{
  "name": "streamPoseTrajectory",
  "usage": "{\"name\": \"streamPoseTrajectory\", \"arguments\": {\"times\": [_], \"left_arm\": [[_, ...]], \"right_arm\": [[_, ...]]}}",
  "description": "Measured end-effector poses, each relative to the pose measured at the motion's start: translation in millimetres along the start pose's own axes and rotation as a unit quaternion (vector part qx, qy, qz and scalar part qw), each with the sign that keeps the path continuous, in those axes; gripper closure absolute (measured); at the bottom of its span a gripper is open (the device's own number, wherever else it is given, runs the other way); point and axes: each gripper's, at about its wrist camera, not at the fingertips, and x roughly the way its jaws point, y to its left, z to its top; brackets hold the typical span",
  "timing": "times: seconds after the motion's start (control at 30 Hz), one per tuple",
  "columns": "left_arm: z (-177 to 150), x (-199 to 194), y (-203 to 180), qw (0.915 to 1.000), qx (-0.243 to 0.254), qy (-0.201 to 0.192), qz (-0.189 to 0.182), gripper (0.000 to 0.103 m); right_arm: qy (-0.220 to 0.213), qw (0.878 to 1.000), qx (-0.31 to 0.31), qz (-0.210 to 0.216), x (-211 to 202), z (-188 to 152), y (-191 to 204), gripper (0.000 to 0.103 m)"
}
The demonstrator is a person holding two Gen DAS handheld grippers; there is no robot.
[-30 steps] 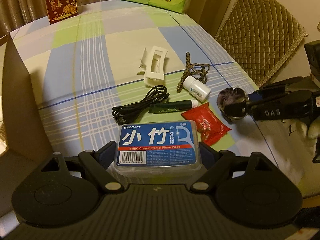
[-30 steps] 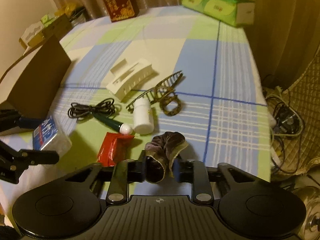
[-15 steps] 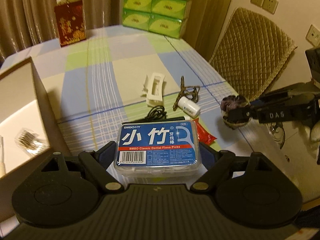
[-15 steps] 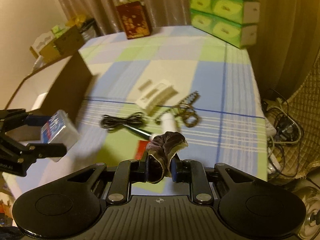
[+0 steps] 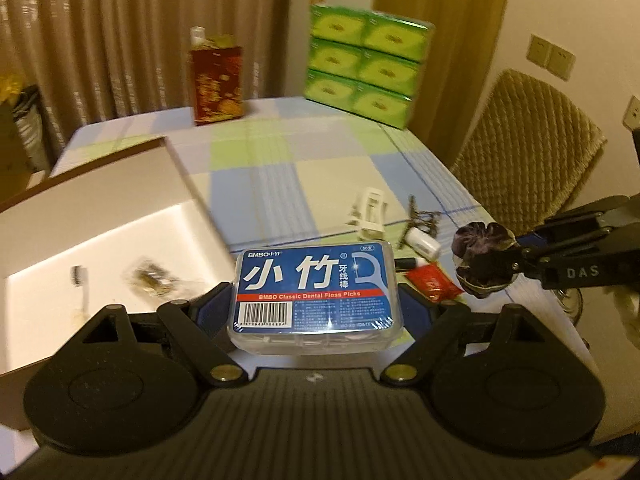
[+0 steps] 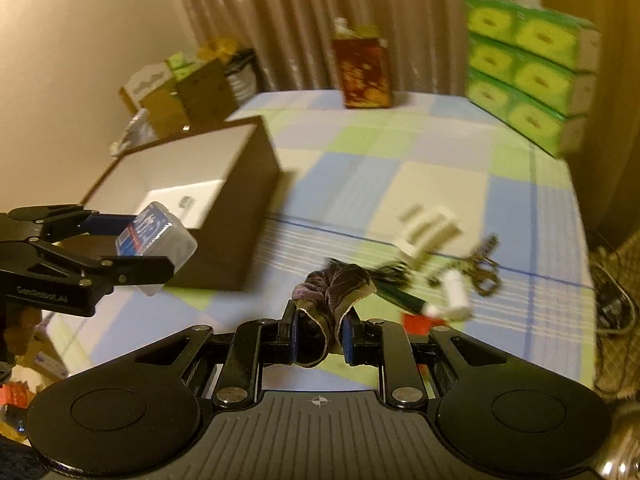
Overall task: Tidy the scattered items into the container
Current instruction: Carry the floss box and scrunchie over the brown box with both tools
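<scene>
My left gripper [image 5: 316,308] is shut on a clear floss pick box with a blue label [image 5: 314,292], lifted off the table beside the open cardboard box [image 5: 92,200]. In the right wrist view that same floss pick box [image 6: 154,234] hangs at the cardboard box's [image 6: 240,208] near corner. My right gripper [image 6: 320,338] is shut on a dark velvet scrunchie [image 6: 334,284], which also shows at the right of the left wrist view [image 5: 482,256]. A toothbrush [image 5: 78,284] and a small wrapped item [image 5: 150,280] lie inside the box.
On the checked cloth lie a white hair claw [image 5: 370,212], a patterned hair clip [image 6: 482,268], a small white bottle [image 5: 422,240], a green pen [image 6: 404,300], a black cable [image 6: 390,270] and a red packet [image 5: 432,280]. Green tissue packs [image 5: 360,68] and a red bag [image 5: 216,84] stand at the far edge. A chair [image 5: 524,148] is right.
Both grippers have risen off the table with their items. The left one has swung toward the cardboard box, whose inside now shows. The scattered items look farther away.
</scene>
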Motion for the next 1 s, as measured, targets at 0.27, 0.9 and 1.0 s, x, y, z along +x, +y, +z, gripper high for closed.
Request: {"name": "streamPoseTrajectory", "arguments": {"times": [0.27, 0.9, 1.0], "left_arm": [[-14.7, -43.9, 55.2, 0.9977, -0.034, -0.017, 0.055, 0.020], [-9.1, -68.3, 188.0, 0.9866, -0.066, -0.018, 0.148, 0.020], [-8.0, -58.4, 202.3, 0.9862, -0.066, -0.002, 0.152, 0.020]], "right_arm": [[-0.010, 0.998, -0.042, 0.050, 28.0, 22.9, 61.1, 0.085], [-0.010, 0.990, -0.106, 0.087, 135.9, 97.5, 169.7, 0.085], [0.005, 0.991, -0.109, 0.081, 153.4, 101.8, 175.0, 0.085]]}}
